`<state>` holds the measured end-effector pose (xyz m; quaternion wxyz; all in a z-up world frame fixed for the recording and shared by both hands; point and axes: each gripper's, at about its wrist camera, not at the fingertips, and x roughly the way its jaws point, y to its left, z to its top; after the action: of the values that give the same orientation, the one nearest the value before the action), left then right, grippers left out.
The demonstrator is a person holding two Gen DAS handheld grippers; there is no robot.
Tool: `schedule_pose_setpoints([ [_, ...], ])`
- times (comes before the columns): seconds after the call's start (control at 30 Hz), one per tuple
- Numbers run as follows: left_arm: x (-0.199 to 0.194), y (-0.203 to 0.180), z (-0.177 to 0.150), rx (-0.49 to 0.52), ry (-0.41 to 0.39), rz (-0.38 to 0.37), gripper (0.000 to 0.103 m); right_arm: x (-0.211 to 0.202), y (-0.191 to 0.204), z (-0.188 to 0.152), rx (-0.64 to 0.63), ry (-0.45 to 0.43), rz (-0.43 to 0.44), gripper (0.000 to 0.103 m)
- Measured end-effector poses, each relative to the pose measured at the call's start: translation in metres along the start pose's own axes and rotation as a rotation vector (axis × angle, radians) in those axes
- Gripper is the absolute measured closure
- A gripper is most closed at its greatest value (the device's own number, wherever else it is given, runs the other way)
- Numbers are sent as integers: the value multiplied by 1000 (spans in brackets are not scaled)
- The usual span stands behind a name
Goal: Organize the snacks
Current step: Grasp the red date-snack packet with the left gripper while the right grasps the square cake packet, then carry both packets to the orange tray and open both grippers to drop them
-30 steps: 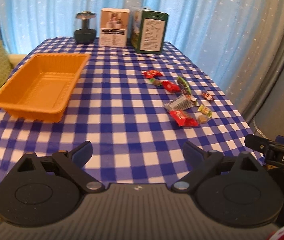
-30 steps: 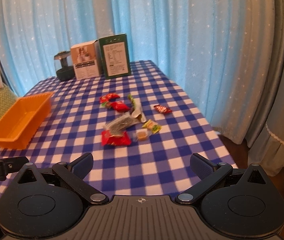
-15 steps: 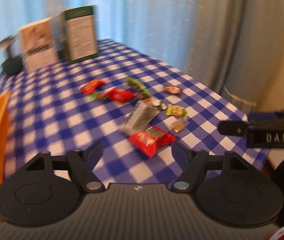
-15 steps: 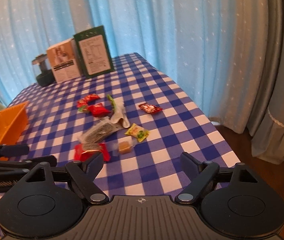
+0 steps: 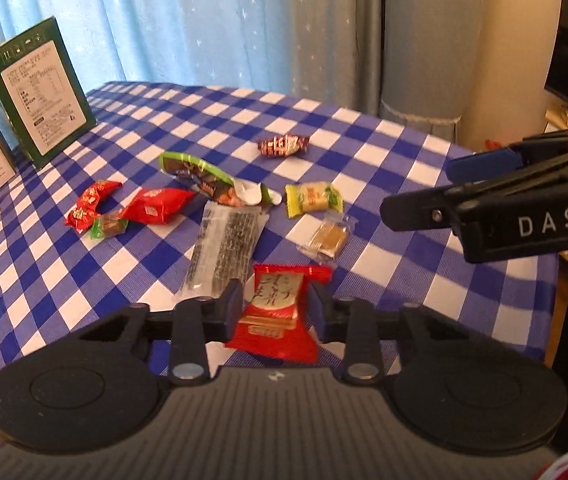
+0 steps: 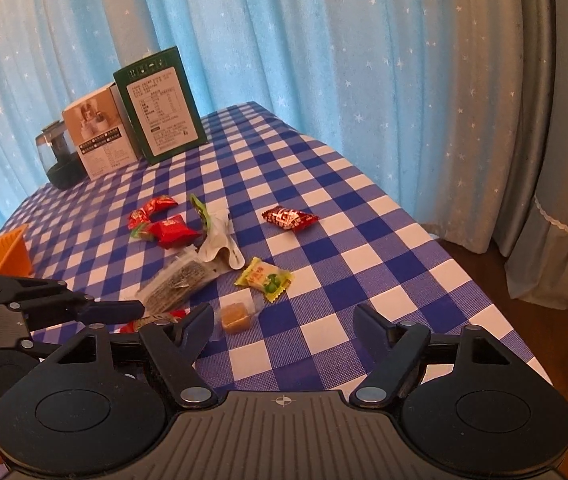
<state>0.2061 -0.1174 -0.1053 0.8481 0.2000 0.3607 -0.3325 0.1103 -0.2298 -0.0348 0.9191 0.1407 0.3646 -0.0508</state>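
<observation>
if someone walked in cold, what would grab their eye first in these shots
First, the left gripper, its fingers closed in on either side of a red snack packet at the near edge of the blue checked tablecloth. Beyond it lies a loose scatter of bright wrapped snacks mid-table. The right gripper hangs open just beside a small caramel-coloured sweet.

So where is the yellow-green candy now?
In the left wrist view the yellow-green candy lies on the tablecloth, right of the opened green wrapper and just beyond the small clear-wrapped brown sweet.
</observation>
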Motion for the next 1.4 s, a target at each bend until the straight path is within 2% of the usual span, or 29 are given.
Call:
schedule_pose_setpoints([
  [0.13,-3,3,-6,-47,13,-3,78,5,3,-2,-21,7,4,26],
  [0.3,-12,-4,-17,-58,7,28,78,13,11,-4,-55,26,28,26],
  [0.43,-22,1,-27,-114,-4,55,81,18,16,-5,-83,31,38,26],
  [0.53,-35,10,-37,-163,-7,89,82,25,21,-5,-119,39,49,33],
  [0.6,-45,17,-44,-198,-3,118,82,32,24,-5,-142,50,51,41],
  [0.77,-57,33,-55,-250,13,186,82,48,35,-4,-181,67,54,47],
  [0.97,-52,42,-62,-290,23,201,82,60,45,-4,-205,63,49,50],
  [1.1,-50,42,-62,-297,13,204,80,68,52,-7,-262,56,14,60],
  [1.4,-43,41,-60,-304,10,214,77,66,57,-11,-279,50,10,66],
])
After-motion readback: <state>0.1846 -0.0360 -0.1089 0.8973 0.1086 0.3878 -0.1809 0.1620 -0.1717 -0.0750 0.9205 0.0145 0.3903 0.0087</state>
